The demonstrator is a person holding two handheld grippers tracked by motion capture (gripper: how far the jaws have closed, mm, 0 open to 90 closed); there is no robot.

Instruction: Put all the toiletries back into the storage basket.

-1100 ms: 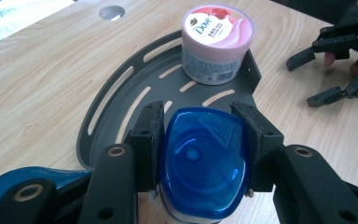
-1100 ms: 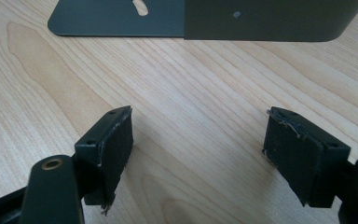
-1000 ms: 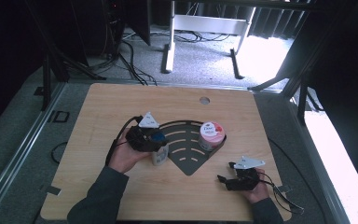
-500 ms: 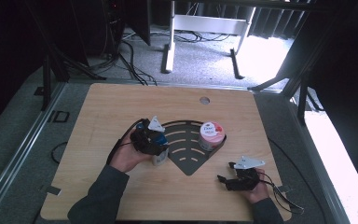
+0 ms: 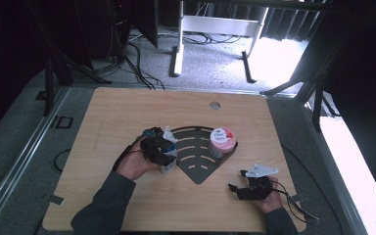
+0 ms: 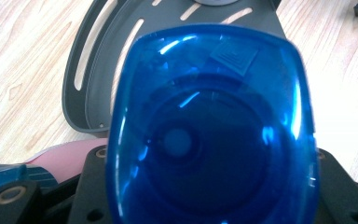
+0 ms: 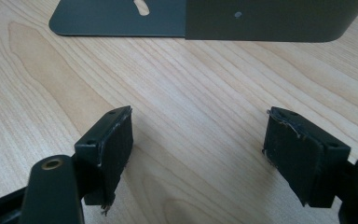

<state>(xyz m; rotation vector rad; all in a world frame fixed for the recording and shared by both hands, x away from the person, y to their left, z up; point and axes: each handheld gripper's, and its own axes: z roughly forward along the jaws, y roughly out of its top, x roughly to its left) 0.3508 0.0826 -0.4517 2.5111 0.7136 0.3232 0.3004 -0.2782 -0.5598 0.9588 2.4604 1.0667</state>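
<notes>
A bottle with a translucent blue cap stands between the black jaws of my left gripper, which are closed against its sides. From above, the left gripper holds this bottle upright at the left edge of a dark fan-shaped slotted tray. A pink-lidded jar stands in the tray's right corner. My right gripper rests low over the wood at the front right. Its jaws stand wide apart with only bare wood between them. The tray's wall is just beyond.
The wooden table has a small round hole near its far edge. The tray's slotted floor lies beyond the bottle. Stand legs and cables are on the floor past the table.
My left hand has shifted slightly to the right with the bottle, closer to the tray. The right gripper has stayed still.
</notes>
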